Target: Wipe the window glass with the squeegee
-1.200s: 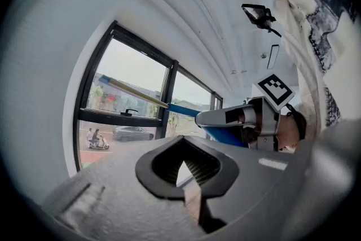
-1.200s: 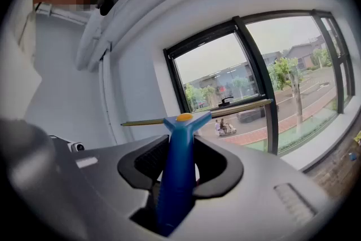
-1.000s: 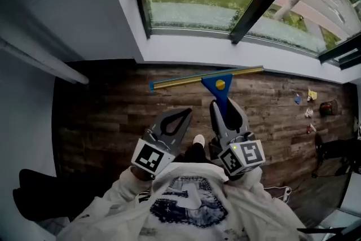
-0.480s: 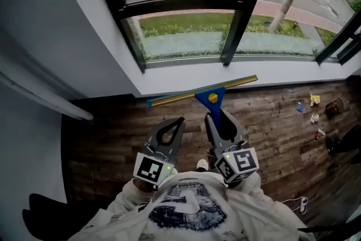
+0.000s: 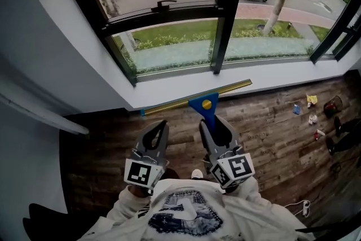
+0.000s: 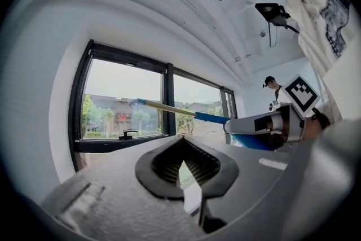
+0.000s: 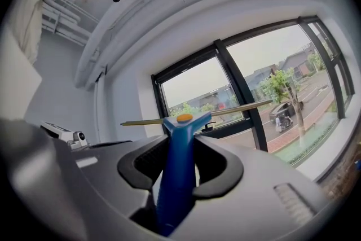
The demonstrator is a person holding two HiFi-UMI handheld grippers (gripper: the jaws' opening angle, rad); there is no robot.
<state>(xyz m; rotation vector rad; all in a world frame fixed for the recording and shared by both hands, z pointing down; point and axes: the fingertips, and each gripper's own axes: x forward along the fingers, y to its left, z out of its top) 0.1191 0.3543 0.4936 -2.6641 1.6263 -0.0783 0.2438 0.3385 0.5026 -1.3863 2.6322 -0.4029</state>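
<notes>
The right hand-held gripper (image 5: 212, 122) was clamped on the squeegee (image 5: 198, 100) by its blue handle, blade crosswise beyond its tips, before the window glass (image 5: 169, 48). The left hand-held gripper (image 5: 160, 125) was closed, empty (its own view showed tips meeting).

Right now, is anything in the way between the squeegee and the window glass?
No, nothing visible blocks it. The right gripper is shut on the squeegee by its blue handle, and the blade points toward the window glass. Only open air shows between blade and glass.
</notes>
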